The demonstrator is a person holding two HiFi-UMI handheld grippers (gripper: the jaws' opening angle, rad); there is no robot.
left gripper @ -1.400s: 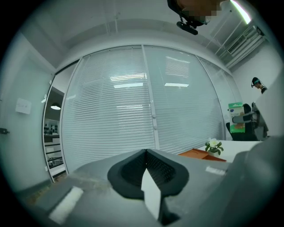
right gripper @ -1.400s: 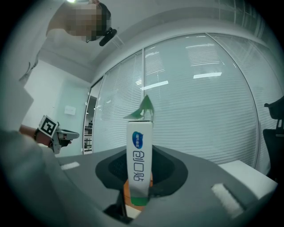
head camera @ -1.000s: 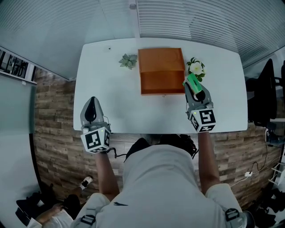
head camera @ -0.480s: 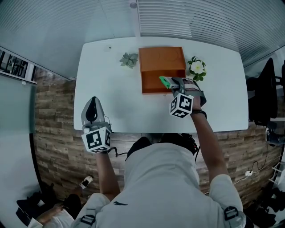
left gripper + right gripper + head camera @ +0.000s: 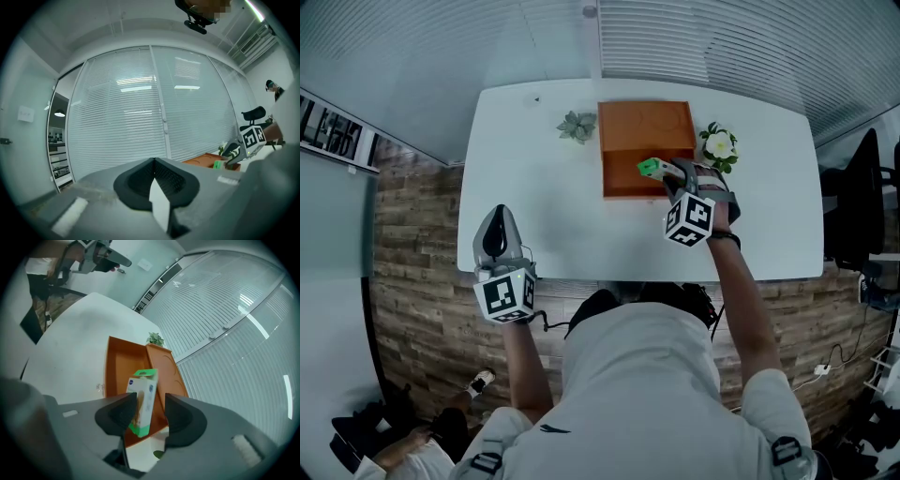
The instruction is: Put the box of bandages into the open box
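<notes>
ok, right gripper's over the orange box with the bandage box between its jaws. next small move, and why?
Probably finish the release, then draw the right gripper straight back. Its jaws are opening, and a gap shows on one side of the bandage box, which sits tilted over the open orange box. It looks set to drop inside, and backing off should avoid nudging it.

Head view: overhead, looking steeply down on the white table (image 5: 544,206). Left gripper view: low at the table's 7 o'clock, facing the blinds (image 5: 140,108). Right gripper view: close above the open box (image 5: 119,363), which all three views share.
</notes>
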